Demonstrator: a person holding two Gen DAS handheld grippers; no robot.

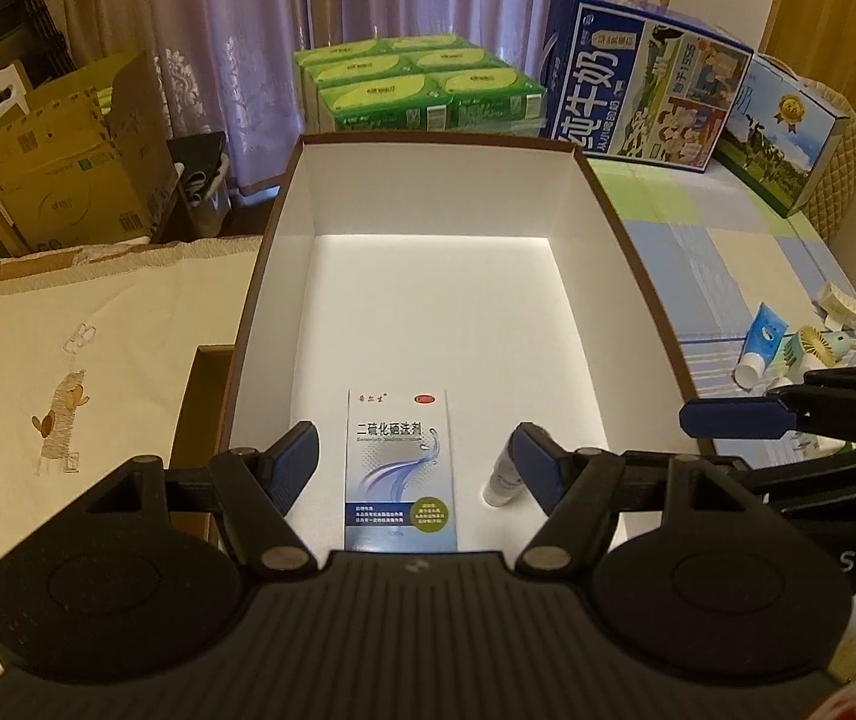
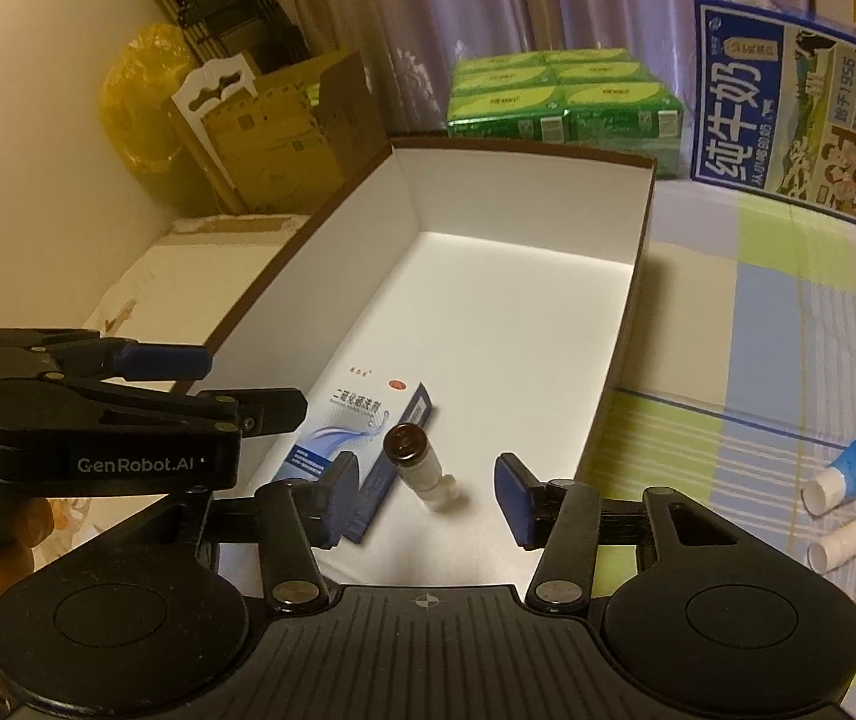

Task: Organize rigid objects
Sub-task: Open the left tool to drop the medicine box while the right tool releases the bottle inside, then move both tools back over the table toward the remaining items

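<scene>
— Where is the medicine carton (image 1: 401,471) found?
— It is laid flat on the floor of the white box (image 1: 284,276), between and just below the jaws of the left gripper (image 1: 414,462), which are spread wide with nothing gripped.
— And the small bottle (image 2: 414,461)?
— It is seen lying beside the carton, under the right gripper (image 2: 428,495), whose jaws are parted and not pressed on it.
— Beyond the box?
— Tubes (image 2: 853,462) are scattered on the checked bedcover (image 2: 787,312), to the right of the jaws.
</scene>
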